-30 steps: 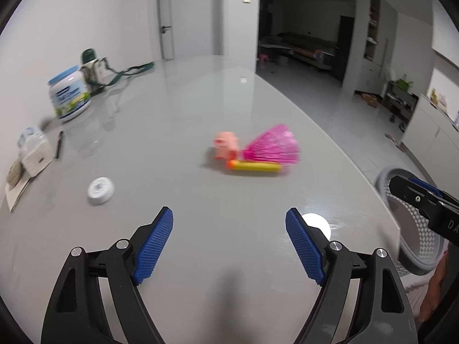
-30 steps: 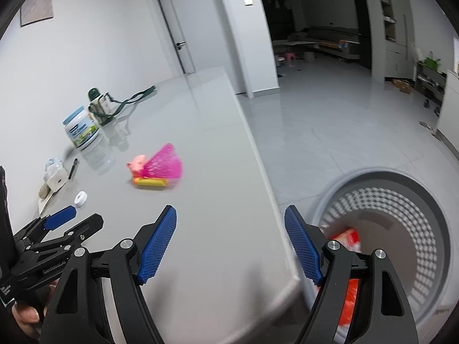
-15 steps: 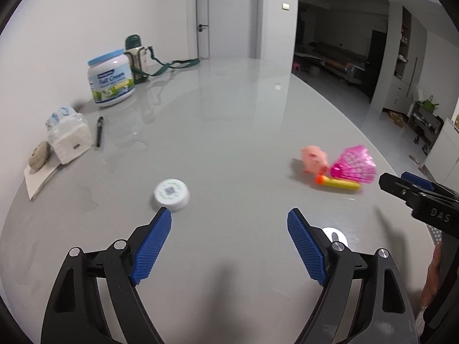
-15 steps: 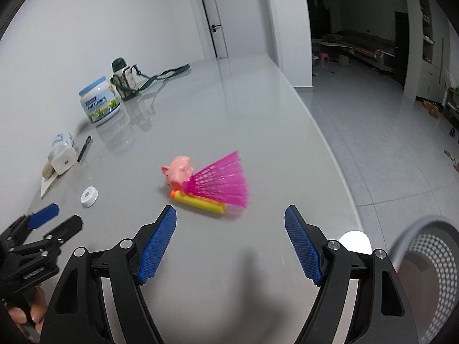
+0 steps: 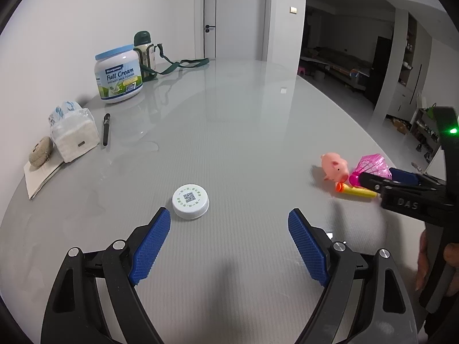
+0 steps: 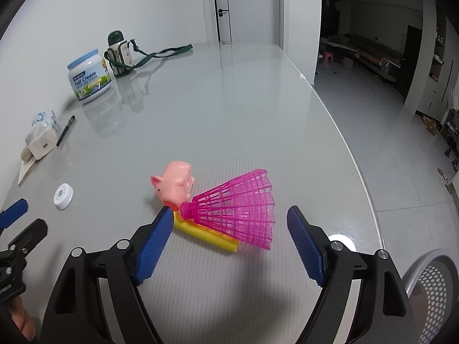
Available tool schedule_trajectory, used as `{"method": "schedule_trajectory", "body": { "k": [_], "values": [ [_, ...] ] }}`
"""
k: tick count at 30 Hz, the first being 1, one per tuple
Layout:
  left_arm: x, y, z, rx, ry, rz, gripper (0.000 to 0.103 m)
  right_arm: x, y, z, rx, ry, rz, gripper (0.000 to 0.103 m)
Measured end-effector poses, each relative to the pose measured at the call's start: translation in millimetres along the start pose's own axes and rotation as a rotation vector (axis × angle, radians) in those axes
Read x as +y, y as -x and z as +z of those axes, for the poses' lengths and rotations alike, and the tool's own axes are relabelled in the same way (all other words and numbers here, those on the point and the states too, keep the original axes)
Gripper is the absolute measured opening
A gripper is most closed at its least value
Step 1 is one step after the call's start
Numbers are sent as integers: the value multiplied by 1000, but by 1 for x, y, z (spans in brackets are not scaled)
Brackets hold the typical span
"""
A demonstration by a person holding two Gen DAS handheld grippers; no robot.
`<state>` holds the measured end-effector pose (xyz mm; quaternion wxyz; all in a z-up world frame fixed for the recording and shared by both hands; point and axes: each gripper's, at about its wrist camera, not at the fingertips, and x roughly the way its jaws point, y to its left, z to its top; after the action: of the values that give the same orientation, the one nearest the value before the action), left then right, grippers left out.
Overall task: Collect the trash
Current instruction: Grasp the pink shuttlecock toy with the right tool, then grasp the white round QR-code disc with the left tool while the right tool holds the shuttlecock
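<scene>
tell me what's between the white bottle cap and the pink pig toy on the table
Nothing: in the left wrist view the stretch of grey table between the white bottle cap and the pink pig toy is bare.

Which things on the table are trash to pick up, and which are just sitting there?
Likely trash:
white bottle cap
pink shuttlecock
yellow foam dart
pink pig toy

Just sitting there:
milk powder tub
green flask
tissue pack
pen
</scene>
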<state>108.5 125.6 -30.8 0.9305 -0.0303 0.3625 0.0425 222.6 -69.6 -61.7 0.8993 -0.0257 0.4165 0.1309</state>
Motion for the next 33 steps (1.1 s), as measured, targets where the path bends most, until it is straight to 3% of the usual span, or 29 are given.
{"method": "schedule_trajectory", "body": {
  "k": [16,18,33],
  "values": [
    [3,1,0,6,19,-26,83,9,-13,2,10,41,-34,77],
    [4,0,0,6,20,-25,83,10,-11,1,4,48,-36,66],
    [11,-4,1,18,46,-8,83,11,18,-16,-43,2,8,61]
  ]
}}
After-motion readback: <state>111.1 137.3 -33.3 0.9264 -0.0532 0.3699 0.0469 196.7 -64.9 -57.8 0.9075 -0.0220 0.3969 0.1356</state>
